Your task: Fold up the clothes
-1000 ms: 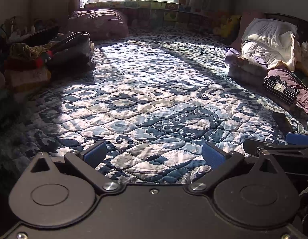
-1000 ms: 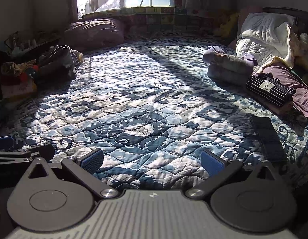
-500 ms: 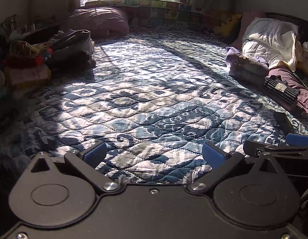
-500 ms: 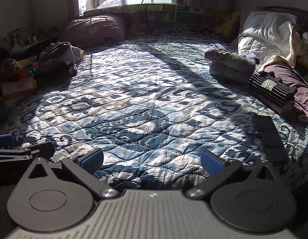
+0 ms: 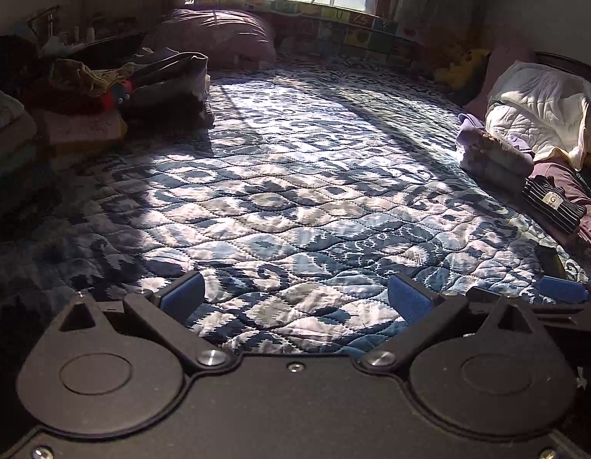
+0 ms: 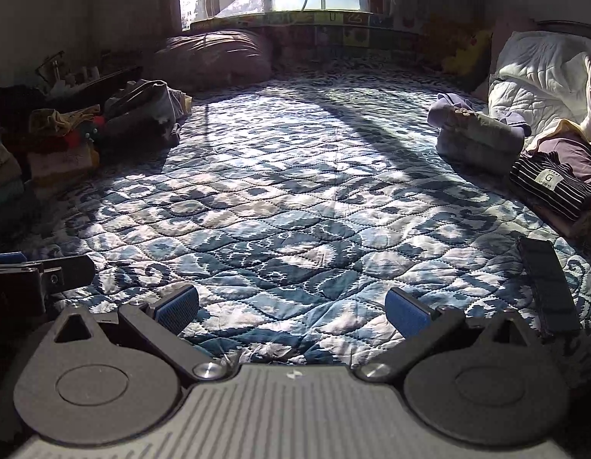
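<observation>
Left wrist view: I am holding my left gripper (image 5: 295, 298) low over the quilt (image 5: 295, 191), its blue pads spread wide with nothing between them, only bare quilt showing in the gap. The clothes are lying off to the sides, not in front of me. On my left a loose heap (image 5: 115, 84) is slumping against the bed's edge, crumpled and mixed, so I am reading it as things waiting to be folded. On my right a striped bundle (image 5: 552, 206) is sitting squared up with its label on top, just beside a lilac bundle (image 5: 490, 153); these are looking folded and parked out of the way, leaving the middle of the quilt free as a working surface. The tip of my right gripper (image 5: 559, 290) is poking in at the right edge.

Right wrist view: I am keeping my right gripper (image 6: 291, 310) level beside the other one, its pads also standing well apart and gripping nothing. A flat dark object (image 6: 548, 287) is lying on the quilt near my right finger; it may be a remote, though the shadow is making that hard to tell. The scene is fitting either a pause between garments or an end with some clothes left
</observation>
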`<move>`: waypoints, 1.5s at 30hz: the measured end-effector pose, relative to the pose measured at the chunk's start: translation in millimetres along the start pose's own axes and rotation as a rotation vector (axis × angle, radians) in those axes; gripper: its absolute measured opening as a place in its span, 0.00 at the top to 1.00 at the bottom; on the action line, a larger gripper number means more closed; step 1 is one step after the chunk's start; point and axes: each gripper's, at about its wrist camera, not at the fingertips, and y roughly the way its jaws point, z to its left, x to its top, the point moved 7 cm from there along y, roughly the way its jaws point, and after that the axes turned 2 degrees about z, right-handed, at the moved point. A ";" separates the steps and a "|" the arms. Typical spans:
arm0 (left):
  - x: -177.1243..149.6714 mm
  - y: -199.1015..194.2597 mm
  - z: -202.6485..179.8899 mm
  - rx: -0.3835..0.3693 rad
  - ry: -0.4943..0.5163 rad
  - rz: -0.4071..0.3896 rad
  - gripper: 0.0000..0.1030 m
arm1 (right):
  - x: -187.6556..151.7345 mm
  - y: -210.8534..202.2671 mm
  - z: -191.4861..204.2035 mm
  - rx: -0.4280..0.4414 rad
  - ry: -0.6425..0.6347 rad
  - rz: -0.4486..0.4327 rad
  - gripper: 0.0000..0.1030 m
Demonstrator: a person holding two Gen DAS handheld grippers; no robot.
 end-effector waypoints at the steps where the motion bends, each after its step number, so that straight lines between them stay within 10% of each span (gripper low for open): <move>1: 2.2 -0.6 10.2 0.012 -0.015 -0.005 0.00 | 3.6 0.9 2.9 0.011 -0.006 -0.010 0.00; 23: 51.6 -41.8 306.2 0.380 -0.422 -0.217 0.02 | 56.3 108.5 78.4 0.239 -0.121 -0.130 0.00; 29: 93.9 -42.4 365.9 0.483 -0.418 -0.295 0.19 | 49.9 147.7 77.4 0.309 -0.111 -0.122 0.01; 45: 114.6 -5.2 440.0 0.536 -0.435 -0.283 0.42 | 32.2 197.2 62.1 0.369 -0.018 -0.005 0.01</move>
